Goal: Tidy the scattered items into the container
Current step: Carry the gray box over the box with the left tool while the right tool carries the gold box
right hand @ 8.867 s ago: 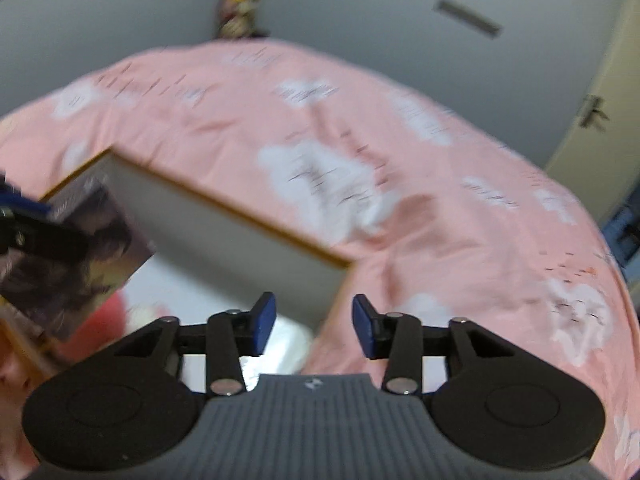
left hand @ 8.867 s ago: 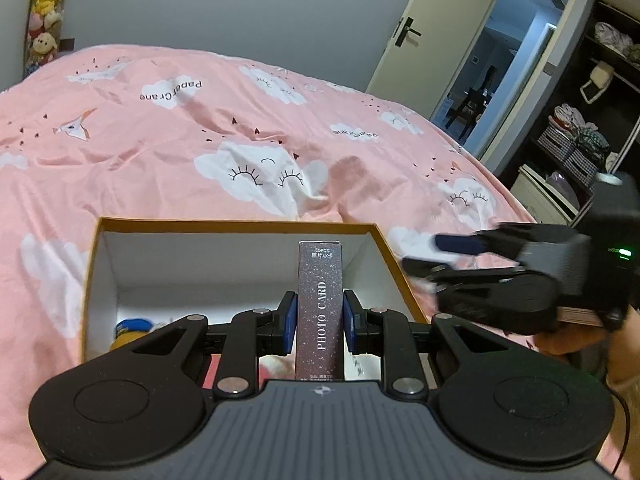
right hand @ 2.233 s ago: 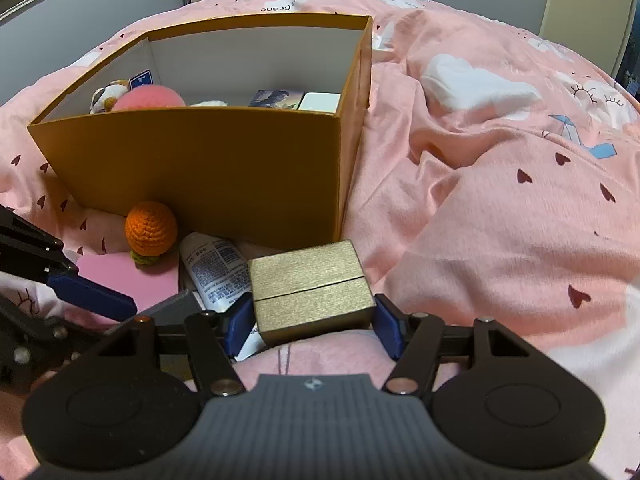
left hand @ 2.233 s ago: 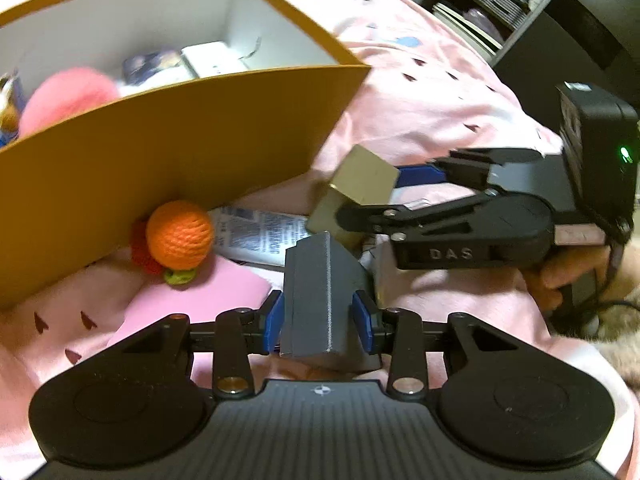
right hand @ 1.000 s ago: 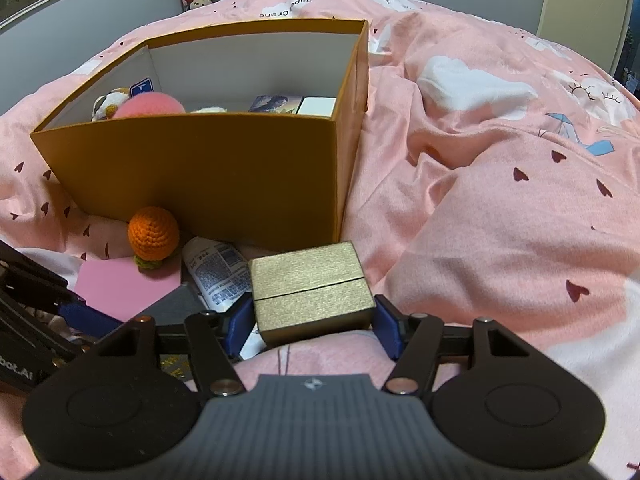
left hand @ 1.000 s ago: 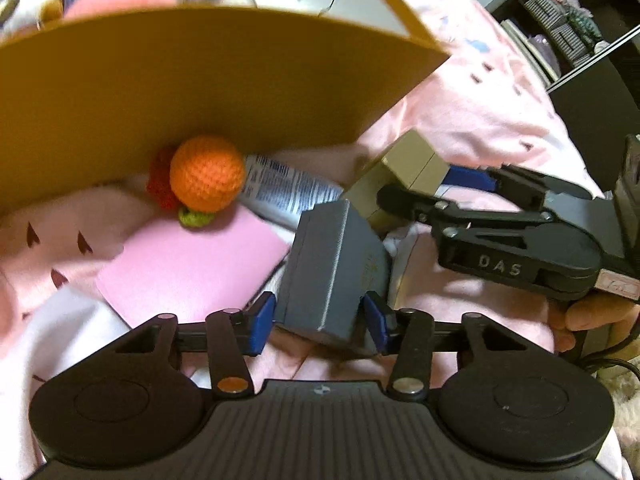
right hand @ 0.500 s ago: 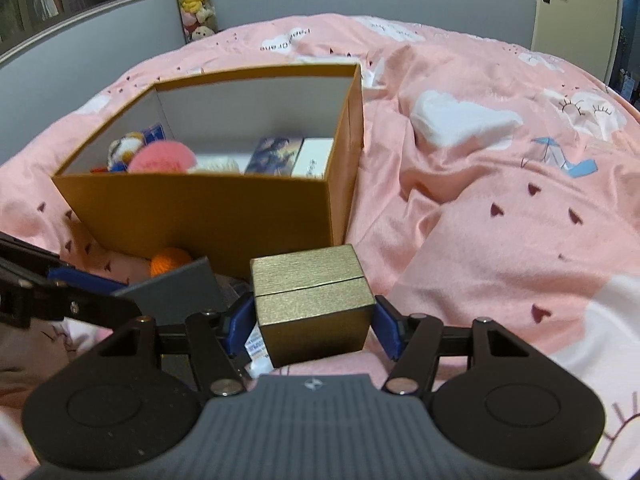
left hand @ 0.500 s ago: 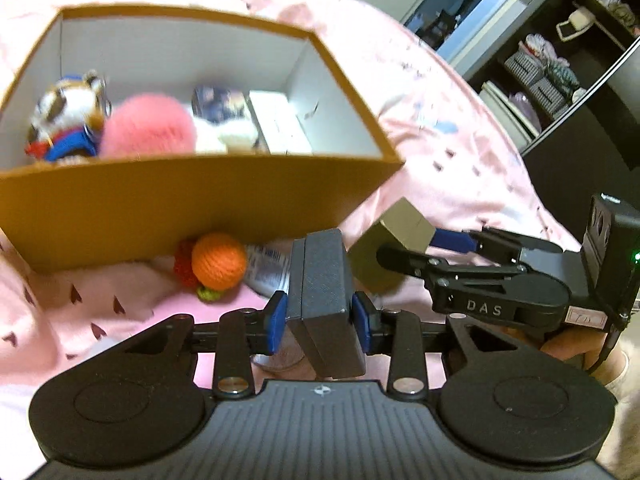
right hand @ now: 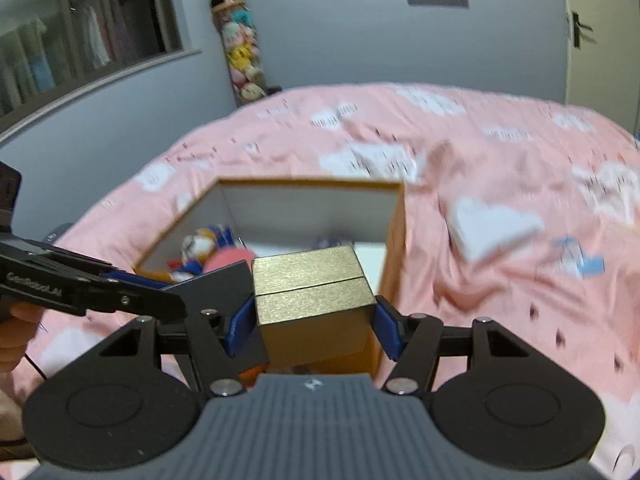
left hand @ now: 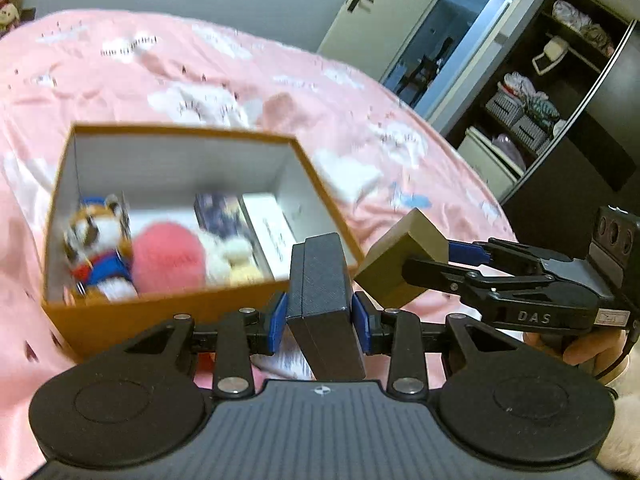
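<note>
Left tongs point(left hand: 319, 322) clench a dark grey textured flat case point(left hand: 323, 292); right tongs point(right hand: 312, 322) clench a brushed-gold square box point(right hand: 310, 300). Just beyond both, the open orange cardboard container point(left hand: 120, 316) holds plush toys point(left hand: 98, 248) on the pink cloud-print bed point(left hand: 240, 76)

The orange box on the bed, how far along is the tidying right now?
Partly done. The orange box already holds a plush tiger, a pink ball, a pale plush and two flat packs. In hand: the left tool grips a dark grey case and the right tool grips a gold box, both lifted near the box, neither inside yet. Something orange and a printed packet show below the tools.
</note>
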Demonstrator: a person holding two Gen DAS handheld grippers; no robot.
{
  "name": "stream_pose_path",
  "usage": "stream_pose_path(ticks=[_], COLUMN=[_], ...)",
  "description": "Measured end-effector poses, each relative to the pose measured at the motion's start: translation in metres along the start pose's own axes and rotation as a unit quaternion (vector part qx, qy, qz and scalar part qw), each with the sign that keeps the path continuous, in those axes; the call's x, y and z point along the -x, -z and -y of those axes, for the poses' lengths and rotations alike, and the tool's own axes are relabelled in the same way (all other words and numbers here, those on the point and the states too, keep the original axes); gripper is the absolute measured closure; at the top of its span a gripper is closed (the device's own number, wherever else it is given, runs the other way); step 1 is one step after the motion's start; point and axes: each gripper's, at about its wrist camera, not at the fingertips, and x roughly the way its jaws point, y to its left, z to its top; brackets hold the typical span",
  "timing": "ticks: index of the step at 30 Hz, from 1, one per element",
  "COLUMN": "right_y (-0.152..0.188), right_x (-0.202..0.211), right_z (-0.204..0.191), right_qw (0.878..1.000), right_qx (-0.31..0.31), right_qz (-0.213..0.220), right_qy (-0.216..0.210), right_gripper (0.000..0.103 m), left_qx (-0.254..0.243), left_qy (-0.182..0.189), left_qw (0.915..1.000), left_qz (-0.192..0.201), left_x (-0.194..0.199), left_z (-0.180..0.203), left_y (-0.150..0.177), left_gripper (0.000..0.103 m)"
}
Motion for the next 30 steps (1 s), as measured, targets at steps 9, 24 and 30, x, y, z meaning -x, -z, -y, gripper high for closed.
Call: stream_pose_path(ticks=[9, 24, 30], right_y=[-0.046, -0.064, -0.06], right_x=[-0.022, -0.128, -0.144], right_z=[-0.004, -0.003, -0.004], right_qw=[0.999, 0.999, 0.999], right_qx=[0.027, 0.033, 0.032], right_qz=[0.039, -0.018, -0.029], right_qy=[0.006, 0.029, 0.034], right_gripper=[0.039, 0.039, 0.039], left_qx=[0.013, 0.19, 0.229], left_qy=[-0.056, -0.118, -0.167], left_qw=[0.9964, 0.9695, 0.9525], left_qz=[0.063, 0.101, 0.111], left_x=[0.007, -0.069, -0.089], left_z=[-0.026, -0.115, -0.126], left_y=[-0.051, -0.065, -0.057], left_gripper=[0.063, 0.063, 0.063])
